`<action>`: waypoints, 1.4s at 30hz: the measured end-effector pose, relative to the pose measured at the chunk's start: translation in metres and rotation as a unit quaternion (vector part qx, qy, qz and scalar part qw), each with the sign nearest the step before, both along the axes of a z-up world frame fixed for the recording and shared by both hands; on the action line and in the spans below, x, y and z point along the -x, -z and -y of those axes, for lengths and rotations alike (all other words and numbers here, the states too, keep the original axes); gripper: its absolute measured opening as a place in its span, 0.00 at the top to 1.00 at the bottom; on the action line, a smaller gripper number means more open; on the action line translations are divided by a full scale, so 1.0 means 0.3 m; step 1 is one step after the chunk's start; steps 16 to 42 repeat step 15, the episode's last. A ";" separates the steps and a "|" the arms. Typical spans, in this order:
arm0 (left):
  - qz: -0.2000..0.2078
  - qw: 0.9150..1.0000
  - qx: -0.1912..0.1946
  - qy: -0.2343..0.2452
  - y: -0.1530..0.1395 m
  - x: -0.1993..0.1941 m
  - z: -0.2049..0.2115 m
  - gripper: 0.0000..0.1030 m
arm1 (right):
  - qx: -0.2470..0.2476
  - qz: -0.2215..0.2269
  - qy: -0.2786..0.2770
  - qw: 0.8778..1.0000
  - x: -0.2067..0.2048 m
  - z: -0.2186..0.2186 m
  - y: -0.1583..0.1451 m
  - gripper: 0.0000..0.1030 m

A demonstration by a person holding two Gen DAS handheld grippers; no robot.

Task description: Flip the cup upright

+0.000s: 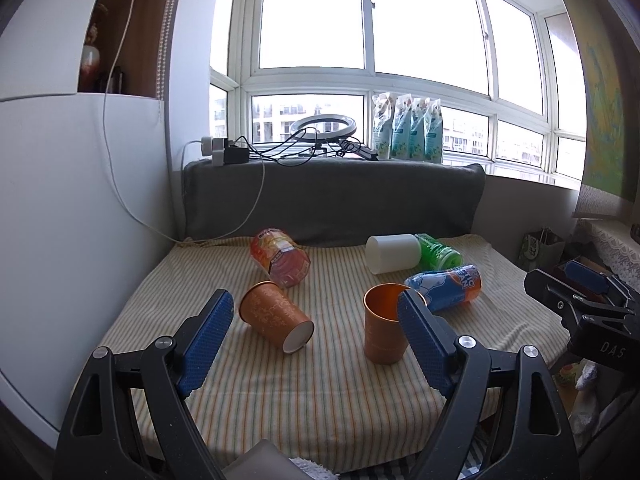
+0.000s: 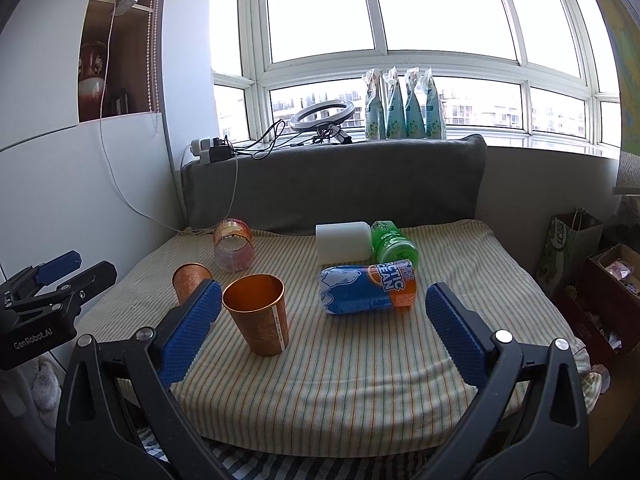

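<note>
Left tool (image 1: 316,330), jaws spread wide and empty, faces the tipped orange cup (image 1: 276,316) at twelve o'clock on the striped bed cover (image 1: 320,400); long axis near-horizontal, base toward five o'clock, mouth away. Right tool (image 2: 322,328), equally open, stands farther off. Upright orange cup (image 2: 258,314) sits beside.

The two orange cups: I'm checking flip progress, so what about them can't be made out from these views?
- Fallen orange cup: in the right wrist view, the right gripper hides its lower part; only the rim end shows.
- Upright orange cup: in the left wrist view, a finger of the left gripper covers its right side.
- Printing on both cups: too small to read.
</note>
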State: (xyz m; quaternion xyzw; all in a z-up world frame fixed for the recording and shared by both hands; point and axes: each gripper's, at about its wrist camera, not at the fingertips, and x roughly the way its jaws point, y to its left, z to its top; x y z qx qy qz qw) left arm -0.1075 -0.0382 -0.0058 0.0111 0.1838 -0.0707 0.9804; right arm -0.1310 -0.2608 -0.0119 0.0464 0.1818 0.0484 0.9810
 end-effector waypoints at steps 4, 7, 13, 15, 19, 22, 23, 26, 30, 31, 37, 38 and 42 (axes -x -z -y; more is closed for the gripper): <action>-0.001 1.000 -0.002 0.000 0.001 -0.002 0.003 0.18 | 0.001 0.000 0.000 1.000 -0.001 0.000 0.001 0.00; -0.002 1.000 -0.003 0.000 0.004 -0.008 0.008 0.18 | 0.000 0.000 -0.001 1.000 -0.003 0.002 0.003 0.00; 0.000 1.000 -0.006 0.001 0.009 -0.017 0.011 0.18 | -0.001 -0.006 -0.002 1.000 -0.014 0.004 0.020 0.00; -0.001 1.000 -0.005 0.001 0.010 -0.023 0.009 0.18 | 0.001 -0.007 -0.006 1.000 -0.019 -0.001 0.029 0.00; -0.001 1.000 -0.005 0.001 0.010 -0.023 0.009 0.18 | 0.001 -0.007 -0.006 1.000 -0.019 -0.001 0.029 0.00; -0.001 1.000 -0.005 0.001 0.010 -0.023 0.009 0.18 | 0.001 -0.007 -0.006 1.000 -0.019 -0.001 0.029 0.00; -0.001 1.000 -0.005 0.001 0.010 -0.023 0.009 0.18 | 0.001 -0.007 -0.006 1.000 -0.019 -0.001 0.029 0.00; -0.001 1.000 -0.005 0.001 0.010 -0.023 0.009 0.18 | 0.001 -0.007 -0.006 1.000 -0.019 -0.001 0.029 0.00; -0.001 1.000 -0.005 0.001 0.010 -0.023 0.009 0.18 | 0.001 -0.007 -0.006 1.000 -0.019 -0.001 0.029 0.00; -0.001 1.000 -0.005 0.001 0.010 -0.023 0.009 0.18 | 0.001 -0.007 -0.006 1.000 -0.019 -0.001 0.029 0.00; -0.001 1.000 -0.005 0.001 0.010 -0.023 0.009 0.18 | 0.001 -0.007 -0.006 1.000 -0.019 -0.001 0.029 0.00; -0.001 1.000 -0.005 0.001 0.010 -0.023 0.009 0.18 | 0.001 -0.007 -0.006 1.000 -0.019 -0.001 0.029 0.00; -0.001 1.000 -0.005 0.001 0.010 -0.023 0.009 0.18 | 0.001 -0.007 -0.006 1.000 -0.019 -0.001 0.029 0.00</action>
